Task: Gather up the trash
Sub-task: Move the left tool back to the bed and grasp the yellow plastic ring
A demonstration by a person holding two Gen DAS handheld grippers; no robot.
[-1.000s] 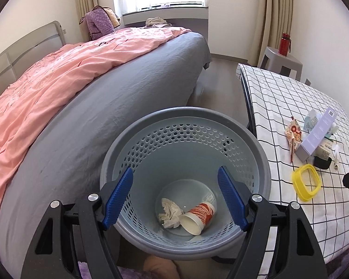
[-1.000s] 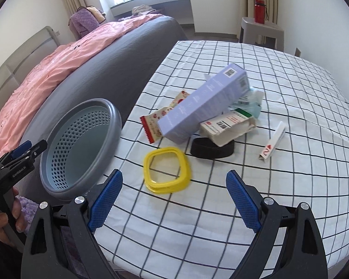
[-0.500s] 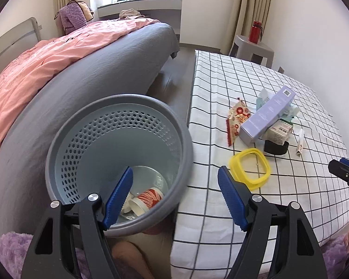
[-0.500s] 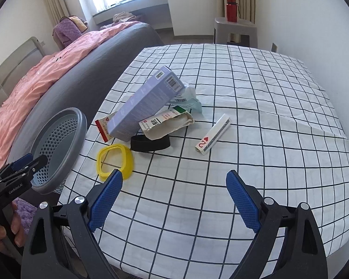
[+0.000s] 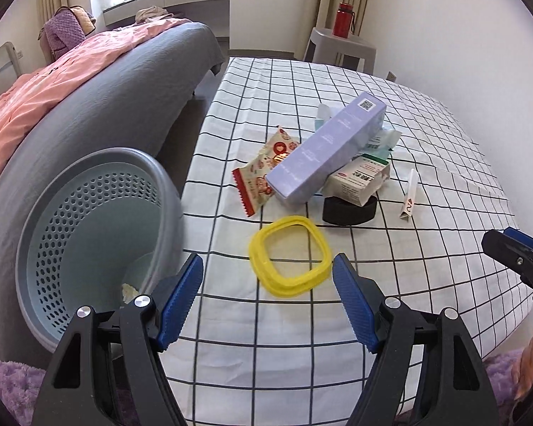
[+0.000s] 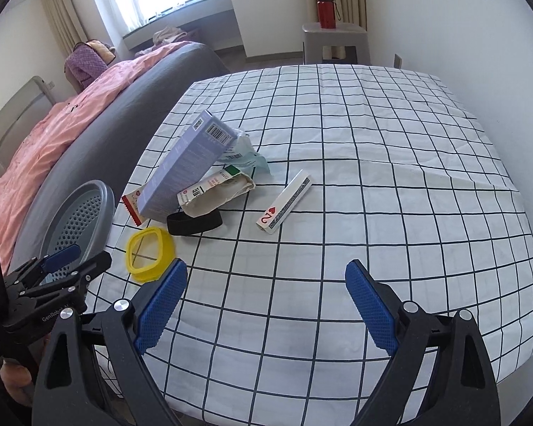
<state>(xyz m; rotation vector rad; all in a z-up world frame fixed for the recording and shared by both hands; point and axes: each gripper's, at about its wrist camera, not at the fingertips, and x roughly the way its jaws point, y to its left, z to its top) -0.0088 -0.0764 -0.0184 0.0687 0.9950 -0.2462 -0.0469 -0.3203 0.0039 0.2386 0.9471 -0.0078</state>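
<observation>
bin: the grey perforated bin (image 5: 89, 234) stands at the far left, on the floor between the bed (image 5: 89, 106) and the left edge of the table (image 5: 302, 337); a small pale scrap lies at its bottom.
left gripper: the left gripper (image 5: 268, 301) has its fingers (image 5: 181, 298) spread wide and they hold nothing; it hangs over the near-left part of the table, with the bin just to its left.
yellow ring: the yellow ring (image 5: 289, 255) lies flat on the cloth straight ahead of the left gripper, near and almost between the two blue pads; it is a rounded square with no clear long axis, so I judge any approach angle would serve.
trash pile: behind the ring lies a red-white snack wrapper (image 5: 263, 174), then a long lilac box (image 5: 323, 152) that leans on a white carton (image 5: 359, 181) and a teal packet (image 6: 245, 156); the long axis of the box runs from near-left to far-right. A black band (image 5: 348, 209) lies on the cloth in front of the carton.
folded card: a folded playing card (image 6: 284, 209) lies alone to the right of the pile, its long axis pointing away and to the right; it is ahead of the right gripper, a little left of centre.
right gripper: the right gripper (image 6: 266, 305) also has its fingers fully apart and empty, over the near middle of the table.
nearer hand: by my judgement the left is nearer to the ring and to the bin, the right is nearer to the card.
progress: most trash is not yet collected.
</observation>
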